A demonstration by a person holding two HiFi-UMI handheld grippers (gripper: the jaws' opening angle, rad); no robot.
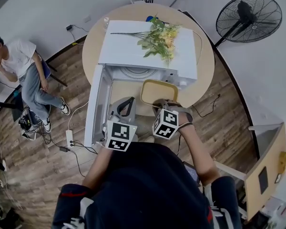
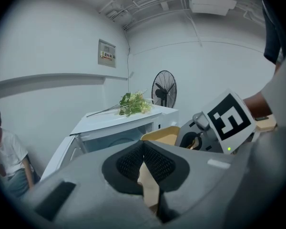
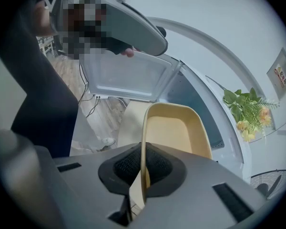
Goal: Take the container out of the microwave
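A white microwave [image 1: 133, 49] stands on a round wooden table [image 1: 206, 75], its door [image 1: 96, 106] swung open to the left. A shallow yellow container [image 1: 158, 90] hangs just outside the cavity, in front of the opening. My right gripper [image 1: 163, 105] is shut on its near rim; in the right gripper view the rim [image 3: 144, 128] runs edge-on between the pads. My left gripper [image 1: 127, 104] is beside it to the left, near the door, shut with nothing in it. In the left gripper view the container [image 2: 164, 134] and the right gripper [image 2: 219, 123] lie ahead of the left gripper [image 2: 143, 146].
A bunch of flowers [image 1: 159, 36] lies on the microwave's top. A standing fan [image 1: 248, 17] is at the back right. A person [image 1: 24, 66] sits at the left by cables and a power strip [image 1: 69, 138] on the wooden floor.
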